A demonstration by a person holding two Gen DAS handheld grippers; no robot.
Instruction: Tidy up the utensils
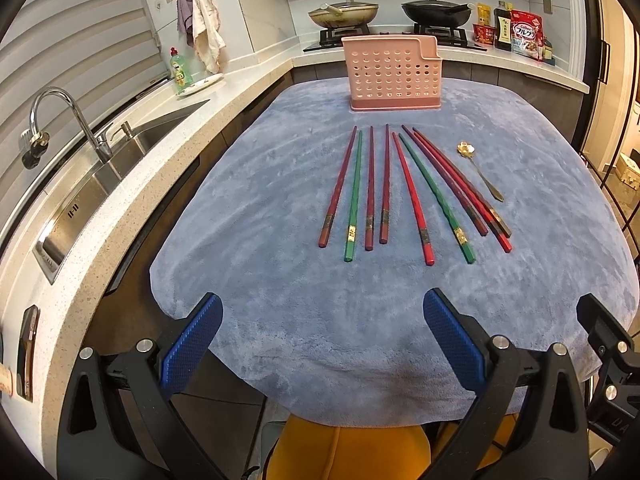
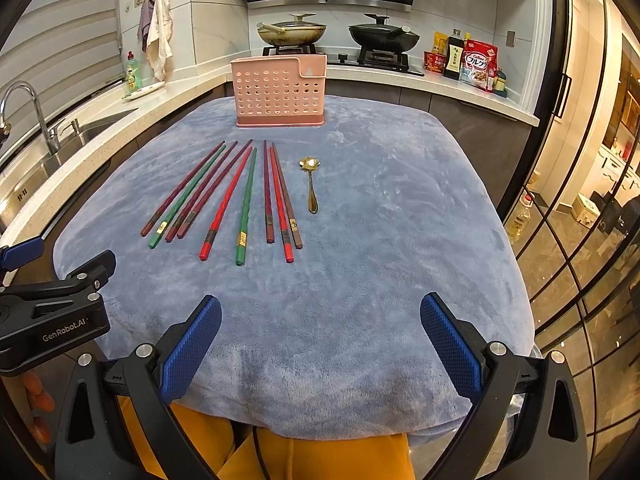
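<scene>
From the left wrist camera, the left gripper sits at the bottom of the frame with its blue-padded fingers spread wide and nothing between them, above the near edge of a blue-grey fleece cloth. In the middle of the frame nine chopsticks lie on the cloth in a loose fan, red, dark red and green, thick ends toward the camera. Just right of them a gold spoon lies with its flower-shaped bowl pointing away. Above them, centre top, a pink perforated utensil holder stands upright at the far edge of the cloth. A steel sink with a faucet fills the left side. Part of the right gripper shows at the lower right edge.

From the right wrist camera, the right gripper is likewise spread wide and empty at the bottom of the frame. The chopsticks lie left of centre, the spoon just to their right, well apart from the pink holder at centre top. The left gripper intrudes at the lower left. Two lidded pans sit on the stove behind.
</scene>
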